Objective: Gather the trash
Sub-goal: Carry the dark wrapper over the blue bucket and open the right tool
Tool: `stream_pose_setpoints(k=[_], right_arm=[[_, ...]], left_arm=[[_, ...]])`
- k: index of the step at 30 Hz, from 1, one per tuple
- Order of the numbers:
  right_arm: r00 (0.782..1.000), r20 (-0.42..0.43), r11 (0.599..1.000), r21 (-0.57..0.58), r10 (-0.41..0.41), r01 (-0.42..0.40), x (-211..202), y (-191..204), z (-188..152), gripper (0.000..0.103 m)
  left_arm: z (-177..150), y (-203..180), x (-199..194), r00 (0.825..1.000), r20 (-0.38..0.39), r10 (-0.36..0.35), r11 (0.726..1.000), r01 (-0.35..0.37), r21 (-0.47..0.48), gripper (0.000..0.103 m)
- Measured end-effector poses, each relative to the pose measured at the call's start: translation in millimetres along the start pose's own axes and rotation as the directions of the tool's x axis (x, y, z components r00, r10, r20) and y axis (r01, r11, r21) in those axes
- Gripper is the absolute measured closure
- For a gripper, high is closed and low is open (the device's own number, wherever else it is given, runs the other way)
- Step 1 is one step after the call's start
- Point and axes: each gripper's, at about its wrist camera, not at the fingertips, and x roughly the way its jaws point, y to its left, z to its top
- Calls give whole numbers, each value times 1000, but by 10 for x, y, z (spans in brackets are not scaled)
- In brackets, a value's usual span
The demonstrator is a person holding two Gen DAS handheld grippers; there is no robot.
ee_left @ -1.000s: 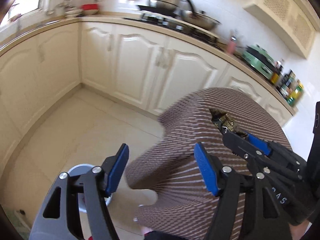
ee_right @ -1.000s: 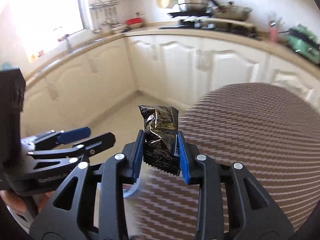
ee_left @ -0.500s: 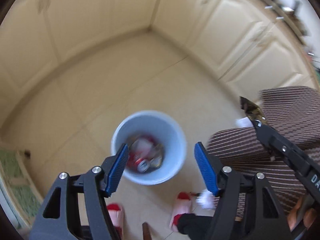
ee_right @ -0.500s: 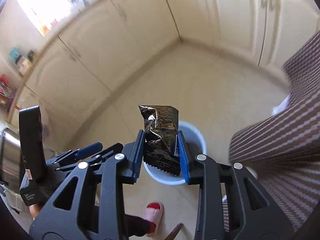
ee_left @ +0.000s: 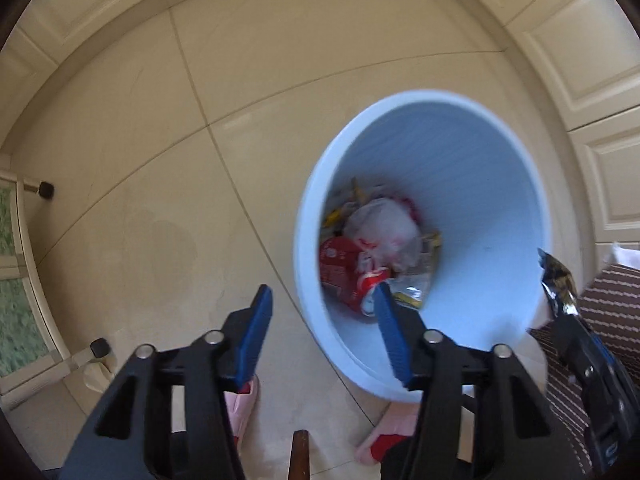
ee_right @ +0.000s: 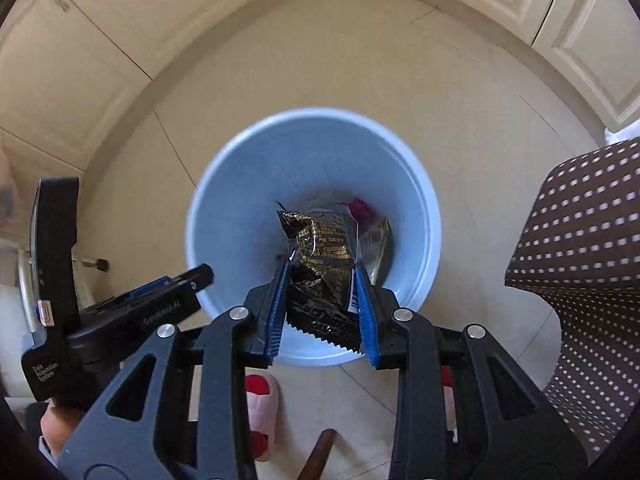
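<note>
My right gripper (ee_right: 321,276) is shut on a crumpled black and gold snack wrapper (ee_right: 324,252) and holds it right above the open mouth of a light blue trash bin (ee_right: 224,184) on the tiled floor. The bin (ee_left: 480,152) holds a red can (ee_left: 352,276), a white crumpled bag (ee_left: 384,224) and other wrappers. My left gripper (ee_left: 322,300) is open and empty, over the bin's near left rim. The wrapper (ee_left: 558,284) and right gripper also show at the right edge of the left wrist view.
Cream cabinet doors (ee_right: 80,52) wrap around the beige tiled floor (ee_left: 160,200). A brown patterned cloth (ee_right: 584,264) hangs at the right. The person's pink and red slippers (ee_right: 260,408) stand just in front of the bin. A dark wooden stick tip (ee_left: 300,456) rises at the bottom.
Both grippers tilted down from the kitchen counter view and dropped closer to the bin. The wrapper stays clamped in the right gripper, now over the bin's mouth.
</note>
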Motion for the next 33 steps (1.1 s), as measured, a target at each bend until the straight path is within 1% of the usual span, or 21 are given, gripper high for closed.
stream_pose_setpoints(k=[1, 2, 3, 4, 5, 7, 12, 14, 17, 20, 21, 24, 29, 32, 33], right_arm=[[1000, -9, 1000, -7, -7, 7, 55, 11, -15, 71], [1000, -19, 1000, -11, -10, 10, 119, 24, -24, 71], [1000, -21, 1000, -14, -13, 13, 172, 57, -50, 71], [999, -22, 999, -25, -23, 23, 220, 82, -52, 71], [999, -21, 999, -32, -31, 30, 250, 95, -49, 71], [999, -21, 999, -33, -35, 34, 316, 110, -59, 71], [999, -5, 999, -29, -40, 40, 343, 103, -87, 71], [999, 4, 999, -29, -41, 42, 357, 91, -98, 71], [999, 21, 999, -28, -33, 34, 337, 81, -97, 70], [998, 60, 999, -21, -35, 36, 277, 52, -94, 62], [997, 66, 999, -17, -32, 33, 259, 36, -92, 57], [996, 79, 999, -15, -34, 35, 214, 7, -86, 57], [995, 84, 999, -11, -45, 46, 142, -33, -96, 56], [994, 93, 999, -2, -54, 54, 57, -96, -118, 56], [994, 97, 998, 1, -58, 58, 13, -116, -128, 55]], left_arm=[[-5, 40, 99, 1000, -19, -2, 1000, 2, -11, 65], [-17, 41, 143, 1000, -28, -1, 1000, 0, -19, 70], [-27, 60, 197, 999, -37, -2, 1000, 1, -24, 81], [-33, 79, 234, 999, -44, -20, 1000, 19, -23, 85], [-38, 84, 238, 999, -38, -28, 999, 27, -22, 85], [-55, 52, 205, 1000, -29, -6, 1000, 6, -7, 85], [-35, 112, 158, 999, -34, -18, 1000, 18, -9, 86], [-32, 69, 238, 999, -31, -13, 1000, 13, -4, 86], [-25, 74, 248, 999, -33, -16, 1000, 16, -6, 86], [-39, 54, 283, 999, -33, -11, 1000, 11, -2, 85], [-37, 52, 286, 999, -33, -9, 1000, 9, 0, 85], [-35, 36, 337, 999, -38, -11, 1000, 11, -2, 85], [-45, -20, 363, 999, -52, 7, 1000, -7, 1, 85], [-37, -47, 300, 999, -43, 15, 1000, -14, 2, 84], [-31, -62, 245, 999, -26, 26, 1000, -26, 5, 84]])
